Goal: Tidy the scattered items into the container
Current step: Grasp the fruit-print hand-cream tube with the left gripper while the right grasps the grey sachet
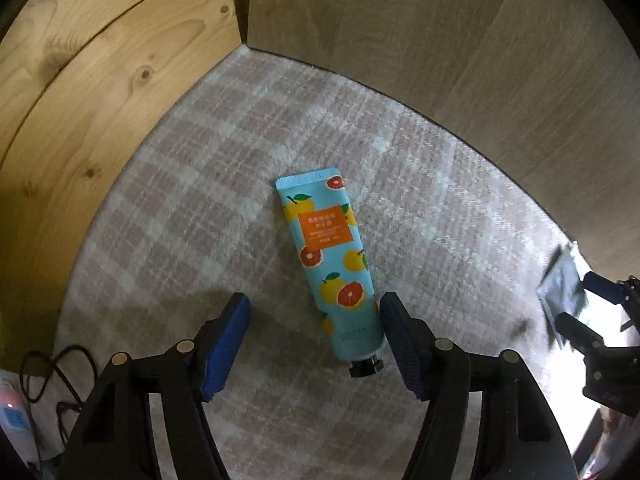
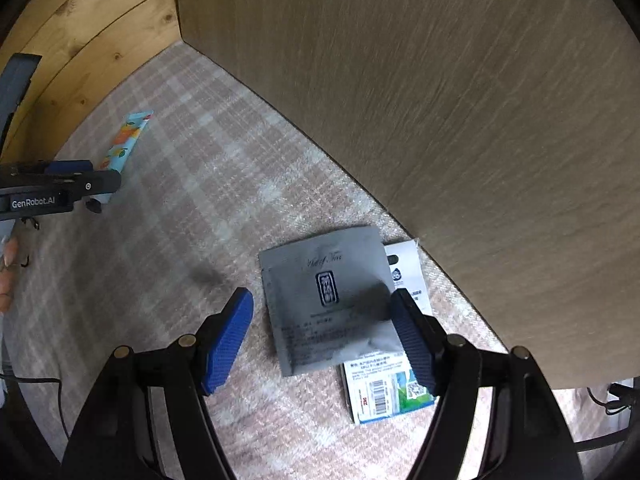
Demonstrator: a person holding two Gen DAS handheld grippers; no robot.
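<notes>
A pale checked rug (image 1: 208, 184) serves as the landmark: it lies on the floor in a corner, with knotty pine boards (image 1: 72, 92) along its left edge and a grey-brown wood-grain panel (image 1: 460, 60) along its far and right edges.

At the rug's near left corner, thin dark cables (image 1: 60, 376) loop on the floor. Over the middle of the rug hangs the left gripper (image 1: 314, 316), pointing steeply down, its blue-padded fingers (image 1: 226, 344) spread wide and holding nothing. A light-blue hand-cream tube (image 1: 328, 264) printed with oranges and grapefruit lies flat on the rug, its crimped end towards the far panel and its black cap (image 1: 366, 366) towards the camera. The cap end lies between the fingers, close against the right-hand one; whether that pad touches it cannot be told.

Further right on the rug, near the panel's edge, a grey foil sachet (image 2: 324, 300) lies flat, overlapping a white and blue-green printed packet (image 2: 384, 392) with a barcode. The right gripper (image 2: 320, 312) hangs over them, fingers (image 2: 228, 340) wide apart and gripping nothing; the sachet's lower part lies between the fingertips, with its right edge passing under the right finger. No container shows in either view.
</notes>
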